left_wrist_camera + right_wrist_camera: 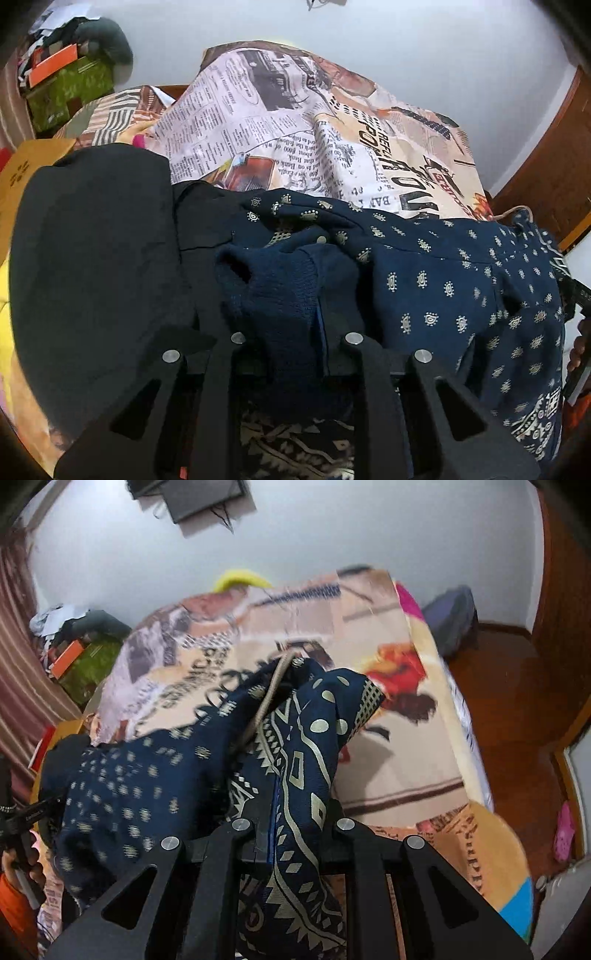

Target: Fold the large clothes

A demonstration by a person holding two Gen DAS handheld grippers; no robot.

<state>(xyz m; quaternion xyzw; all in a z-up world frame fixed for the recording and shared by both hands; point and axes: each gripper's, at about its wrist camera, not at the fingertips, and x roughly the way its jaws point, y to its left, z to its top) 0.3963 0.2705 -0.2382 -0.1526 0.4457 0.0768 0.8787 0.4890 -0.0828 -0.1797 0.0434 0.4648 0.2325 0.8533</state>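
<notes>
Cloth is pinched by both grippers. A navy garment (443,280) with pale small motifs is spread over the near part of a bed, and its ribbed dark-blue part is bunched between the jaws of the left gripper (291,332), which are almost pressed together on it. In the left wrist view the garment runs from the centre toward 3 o'clock, where the other black tool and part of a hand (580,343) are seen at the picture edge. A black cloth (99,266) lies just beside the garment, at 9 o'clock. Behind both, at 12 o'clock, the bed is covered by a sheet (280,125) printed like newspaper.

In the right wrist view the bordered edge of the garment (303,760), with pale zigzag lines and dots, is held between the jaws of the right gripper (291,834), which are pressed nearly together on it. A beige cord (266,705) hangs along the fold toward 12 o'clock. The dotted part of the garment drops toward 9 o'clock, where a hand (22,864) with an orange sleeve grips the left tool. A wooden floor (517,709) is seen at 3 o'clock.
</notes>
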